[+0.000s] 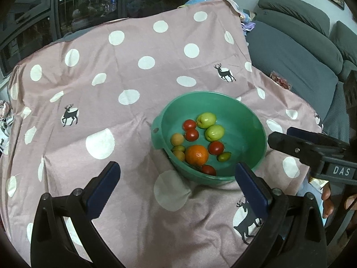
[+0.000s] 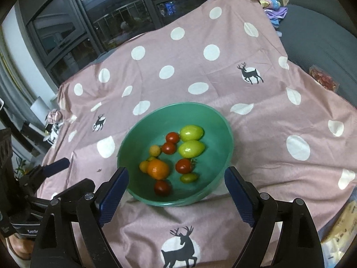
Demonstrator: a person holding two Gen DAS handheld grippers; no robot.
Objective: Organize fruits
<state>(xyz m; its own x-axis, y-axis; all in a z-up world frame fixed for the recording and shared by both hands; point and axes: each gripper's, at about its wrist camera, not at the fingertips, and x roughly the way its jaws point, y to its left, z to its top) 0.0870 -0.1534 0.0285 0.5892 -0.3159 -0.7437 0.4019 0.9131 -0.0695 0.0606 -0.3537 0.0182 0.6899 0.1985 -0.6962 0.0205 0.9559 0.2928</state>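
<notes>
Both tools gape empty: left tool (image 1: 176,175), right tool (image 2: 176,179). Smooth round green bowl (image 2: 219,120) on wrinkled dotted cloth (image 2: 256,120); near rim hides part of one tomato (image 1: 209,170).

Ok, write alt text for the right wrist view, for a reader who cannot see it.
A green bowl on a pink polka-dot cloth holds an orange, two green fruits, several red tomatoes and small yellow fruits. The right gripper is open in the foreground, nothing between its blue pads. The left gripper shows at the left edge.
</notes>
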